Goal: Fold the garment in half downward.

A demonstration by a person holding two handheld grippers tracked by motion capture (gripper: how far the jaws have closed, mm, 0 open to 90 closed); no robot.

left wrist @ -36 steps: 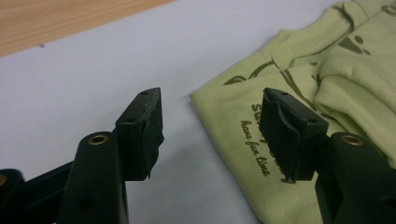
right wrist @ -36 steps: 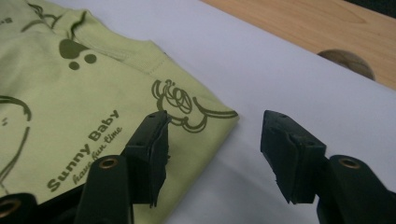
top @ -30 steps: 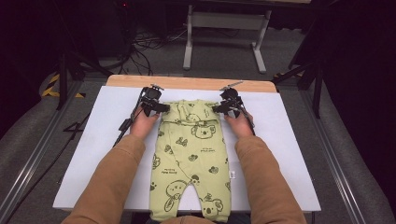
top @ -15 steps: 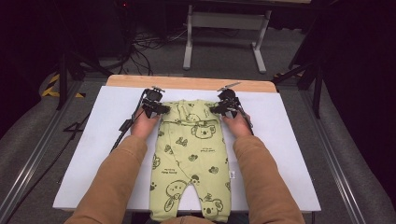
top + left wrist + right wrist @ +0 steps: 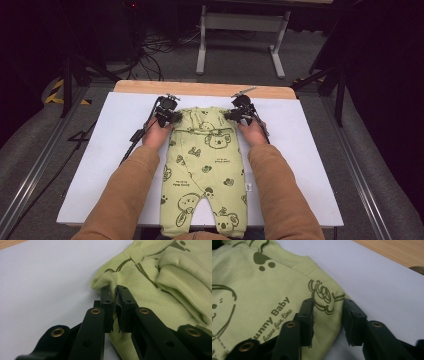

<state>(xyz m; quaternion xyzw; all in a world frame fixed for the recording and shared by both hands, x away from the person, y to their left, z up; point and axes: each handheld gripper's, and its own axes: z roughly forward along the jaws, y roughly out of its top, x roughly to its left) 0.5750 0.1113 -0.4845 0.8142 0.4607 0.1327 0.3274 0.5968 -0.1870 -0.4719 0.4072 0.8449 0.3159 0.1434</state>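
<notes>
A light green baby garment [image 5: 205, 165] with koala prints lies flat on the white board [image 5: 110, 150], its legs toward the person. At its top left corner my left gripper [image 5: 170, 117] has just been closing. In the left gripper view its jaws [image 5: 113, 288] pinch a raised fold of the green cloth [image 5: 155, 272]. My right gripper [image 5: 235, 116] sits at the top right corner and has also been closing. Its jaws [image 5: 328, 303] still stand apart, straddling the flat edge of the cloth [image 5: 262, 290] without pressing it.
The board lies on a wooden table whose far edge [image 5: 200, 89] shows behind the garment. A black cable [image 5: 135, 137] trails from the left gripper across the board. A metal stand [image 5: 240, 30] and floor cables lie beyond the table.
Both hands stay at the garment's top corners. The jaws of both grippers look narrower than before, and the left pair now grips the fabric.
</notes>
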